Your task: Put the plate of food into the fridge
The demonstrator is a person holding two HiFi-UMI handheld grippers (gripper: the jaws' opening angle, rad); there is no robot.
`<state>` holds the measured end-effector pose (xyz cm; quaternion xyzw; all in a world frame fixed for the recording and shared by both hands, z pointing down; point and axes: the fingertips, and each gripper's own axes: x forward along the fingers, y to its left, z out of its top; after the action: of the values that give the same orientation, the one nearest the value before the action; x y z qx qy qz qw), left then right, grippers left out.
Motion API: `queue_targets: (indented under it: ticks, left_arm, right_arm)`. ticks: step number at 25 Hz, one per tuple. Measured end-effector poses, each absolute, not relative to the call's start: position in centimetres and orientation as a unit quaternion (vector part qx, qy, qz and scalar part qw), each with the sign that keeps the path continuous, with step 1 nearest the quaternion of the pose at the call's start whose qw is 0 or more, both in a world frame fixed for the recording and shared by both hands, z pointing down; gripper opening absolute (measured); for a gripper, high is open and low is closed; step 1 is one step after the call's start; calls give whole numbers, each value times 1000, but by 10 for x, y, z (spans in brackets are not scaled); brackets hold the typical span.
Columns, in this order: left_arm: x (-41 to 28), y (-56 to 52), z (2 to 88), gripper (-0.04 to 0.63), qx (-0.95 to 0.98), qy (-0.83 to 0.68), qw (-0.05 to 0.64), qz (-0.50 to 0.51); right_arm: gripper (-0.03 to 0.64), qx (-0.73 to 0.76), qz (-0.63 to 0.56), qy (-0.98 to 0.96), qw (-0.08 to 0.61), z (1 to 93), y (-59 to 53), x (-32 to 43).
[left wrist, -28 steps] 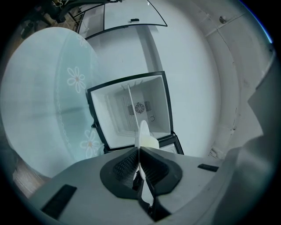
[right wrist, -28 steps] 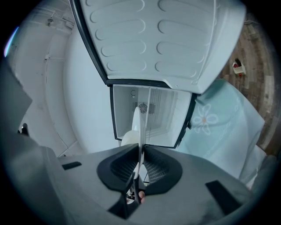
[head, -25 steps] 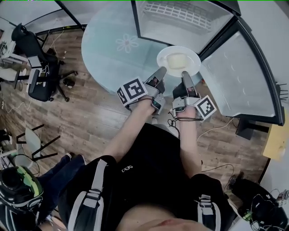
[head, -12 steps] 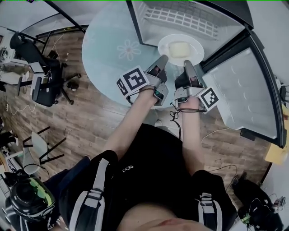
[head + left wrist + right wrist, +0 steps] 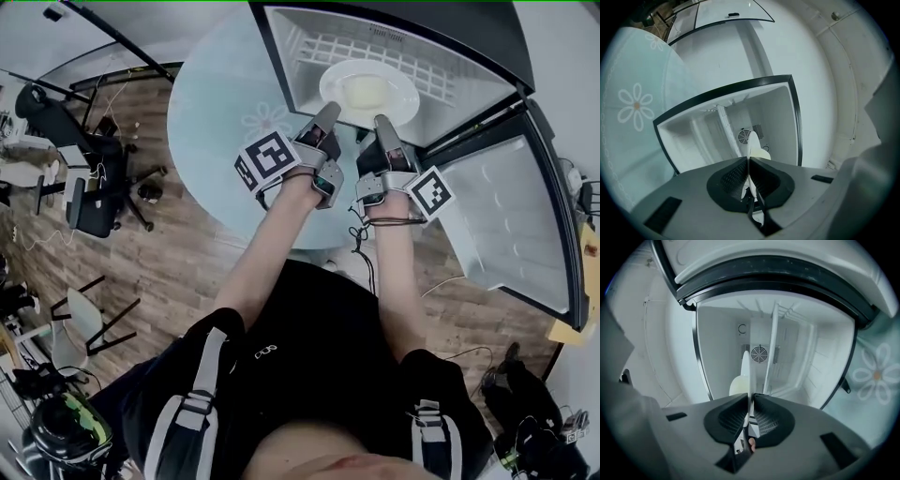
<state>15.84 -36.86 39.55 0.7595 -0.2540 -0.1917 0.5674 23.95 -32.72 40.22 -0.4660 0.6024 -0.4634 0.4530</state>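
A white plate (image 5: 368,92) with a pale lump of food (image 5: 366,91) hangs level in the mouth of the open fridge (image 5: 309,56), over its white wire shelf. My left gripper (image 5: 329,112) is shut on the plate's near left rim. My right gripper (image 5: 382,123) is shut on the near right rim. In the left gripper view the plate (image 5: 753,142) shows edge-on between the pads of the left gripper (image 5: 749,162), food (image 5: 762,153) to its right. The right gripper view has the plate (image 5: 746,373) clamped in the right gripper (image 5: 750,399), food (image 5: 737,385) to its left.
The fridge door (image 5: 506,216) stands open at the right. A round glass table (image 5: 211,112) with a flower print lies left of the fridge. A fan grille (image 5: 759,353) sits in the fridge's back wall. Office chairs (image 5: 84,187) stand on the wooden floor at left.
Both grippers have carried the plate forward, from above the table's edge beside the fridge to inside the fridge opening over the wire shelf. Both grips stay the same.
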Motion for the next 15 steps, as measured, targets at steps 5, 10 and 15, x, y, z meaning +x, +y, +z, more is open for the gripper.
queue_targets:
  ticks: [5, 10, 15]
  left_arm:
    - [167, -389, 394, 17, 759, -248, 572, -187]
    - [175, -408, 395, 18, 761, -247, 572, -180]
    - [184, -431, 398, 21, 763, -247, 572, -174]
  right_arm:
    - [44, -477, -461, 597, 452, 403, -345, 248]
    - [48, -483, -457, 593, 454, 401, -363, 254]
    - [48, -494, -457, 581, 458, 403, -382, 262]
